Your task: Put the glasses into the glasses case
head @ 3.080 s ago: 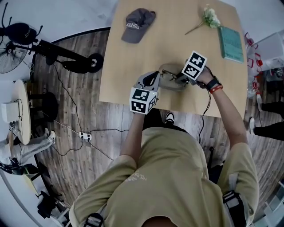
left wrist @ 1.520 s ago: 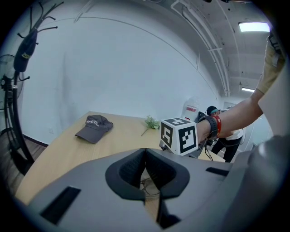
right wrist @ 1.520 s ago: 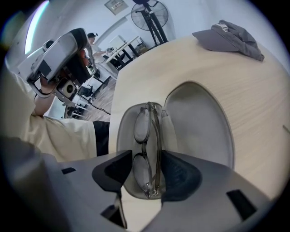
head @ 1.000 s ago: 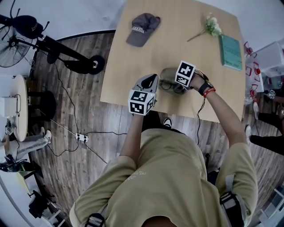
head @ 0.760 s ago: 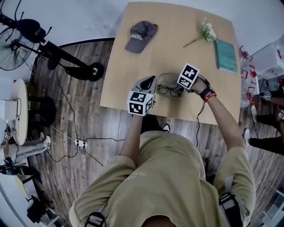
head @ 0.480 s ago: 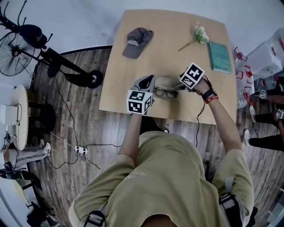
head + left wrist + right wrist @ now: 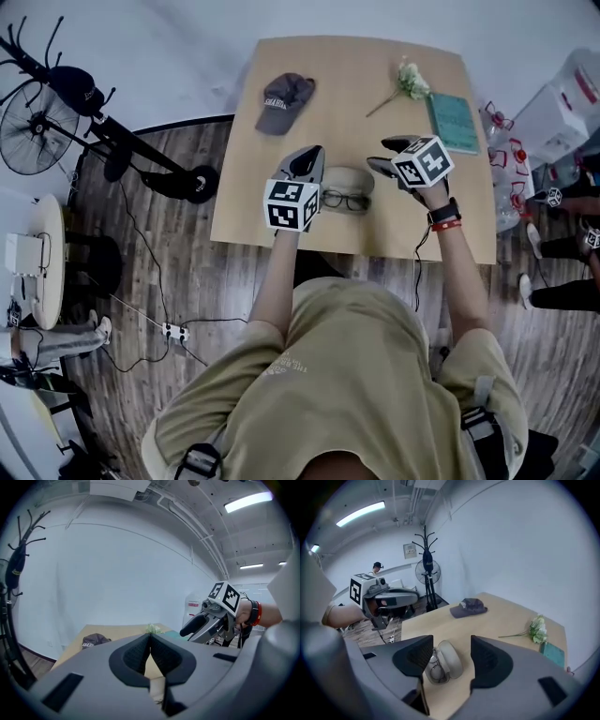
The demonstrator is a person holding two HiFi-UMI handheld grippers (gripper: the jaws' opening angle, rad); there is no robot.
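The dark-rimmed glasses [image 7: 345,200] lie in the nearer half of the beige clamshell glasses case [image 7: 349,178], whose lid stands open, near the front edge of the light wooden table [image 7: 272,202]. A second ago the right gripper [image 7: 384,154] was down at the case, its marker cube covering part of it. Now both tools have lifted clear and hang above the table on either side of the case, touching neither it nor the glasses. The right gripper's jaws stand well apart, having just been closing a little, with nothing held between them (its own view only looks down past them at the case). The left gripper [image 7: 307,157] has its jaws pressed together on nothing. Further back on the table sit a grey cap [image 7: 283,101], a sprig of white flowers [image 7: 403,82] and a teal book [image 7: 453,122], all where they were. The person wears a tan shirt [image 7: 347,375] and a red and black wristband [image 7: 445,217]. Around the table is a wood-plank floor [image 7: 169,281] with a power strip [image 7: 172,330] and trailing cables, a black standing fan [image 7: 33,131] and a round white side table [image 7: 42,248] to the left, and pale walls beyond.
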